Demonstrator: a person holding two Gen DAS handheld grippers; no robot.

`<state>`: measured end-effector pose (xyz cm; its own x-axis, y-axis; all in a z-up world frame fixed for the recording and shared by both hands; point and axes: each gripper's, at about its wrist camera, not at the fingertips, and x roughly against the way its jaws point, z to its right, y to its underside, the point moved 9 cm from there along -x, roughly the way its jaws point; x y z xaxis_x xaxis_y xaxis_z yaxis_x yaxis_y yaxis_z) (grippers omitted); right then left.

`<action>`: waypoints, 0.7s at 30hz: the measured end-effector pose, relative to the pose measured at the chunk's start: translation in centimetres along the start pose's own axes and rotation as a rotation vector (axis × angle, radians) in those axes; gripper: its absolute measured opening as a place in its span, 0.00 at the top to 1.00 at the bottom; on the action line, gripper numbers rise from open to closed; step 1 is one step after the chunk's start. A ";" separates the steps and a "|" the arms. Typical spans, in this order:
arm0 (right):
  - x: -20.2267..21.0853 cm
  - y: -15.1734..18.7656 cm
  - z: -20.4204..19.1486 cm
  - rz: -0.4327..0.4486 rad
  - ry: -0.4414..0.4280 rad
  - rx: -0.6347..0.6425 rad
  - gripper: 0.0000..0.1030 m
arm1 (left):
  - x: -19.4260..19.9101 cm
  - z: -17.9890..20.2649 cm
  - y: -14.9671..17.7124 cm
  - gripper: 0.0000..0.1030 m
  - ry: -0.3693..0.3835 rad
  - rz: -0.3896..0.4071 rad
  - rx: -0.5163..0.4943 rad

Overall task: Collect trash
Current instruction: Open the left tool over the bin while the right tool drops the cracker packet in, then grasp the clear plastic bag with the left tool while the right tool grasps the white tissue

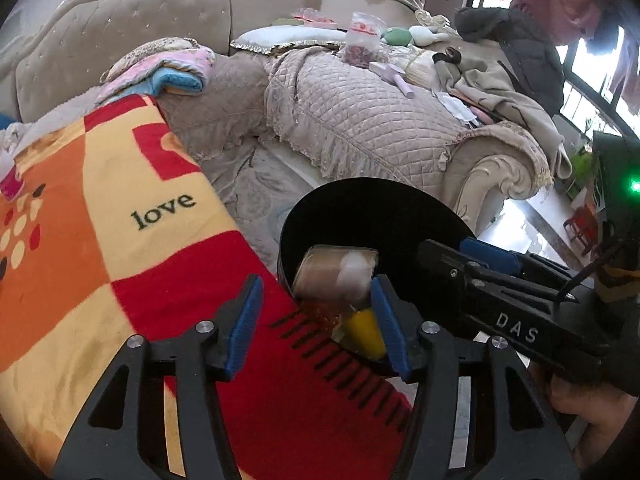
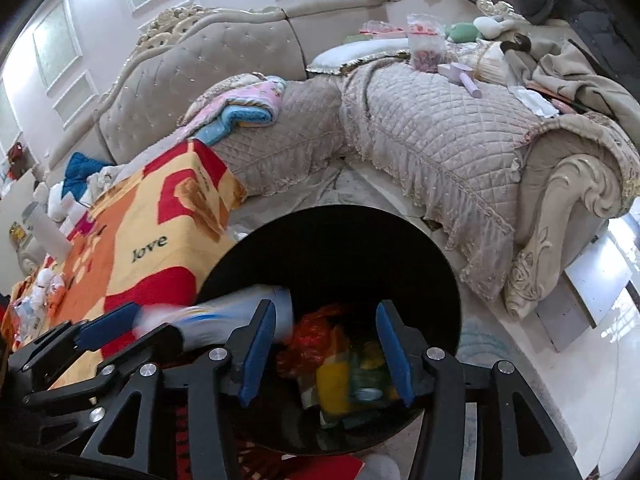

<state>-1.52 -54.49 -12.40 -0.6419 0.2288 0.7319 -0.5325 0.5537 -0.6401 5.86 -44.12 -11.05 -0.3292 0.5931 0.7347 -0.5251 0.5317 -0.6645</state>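
Both grippers, left (image 1: pixel 316 320) and right (image 2: pixel 326 354), tilt down over the black bin (image 2: pixel 440 272), jaws open and empty; a blurred bottle (image 1: pixel 334 276) at its rim.

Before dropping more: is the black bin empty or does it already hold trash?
Holds trash: the black bin contains a red bag and yellow wrappers.

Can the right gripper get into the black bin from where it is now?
Probably yes: the right gripper is open right above the bin, whose mouth is uncovered. The left gripper crowds only the blanket side.
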 end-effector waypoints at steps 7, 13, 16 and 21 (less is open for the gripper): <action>1.8 -1.4 -0.6 0.090 0.001 -0.035 0.51 | 2.6 -3.5 0.4 0.47 -0.064 0.033 0.104; 2.7 -1.9 -6.0 0.144 -0.104 0.004 0.48 | 9.1 -10.0 0.6 0.46 -0.162 0.144 0.212; 2.5 -1.2 -10.4 0.133 -0.174 0.079 0.42 | 13.1 -15.4 1.9 0.41 -0.250 0.180 0.252; 1.5 0.8 -17.6 0.088 -0.248 0.212 0.42 | 18.7 -25.6 5.9 0.34 -0.426 0.196 0.276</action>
<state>6.73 -39.61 -7.72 -0.7910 0.0520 0.6096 -0.5558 0.3554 -0.7515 16.66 -14.37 -4.73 -0.7004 0.3366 0.6293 -0.5898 0.2235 -0.7760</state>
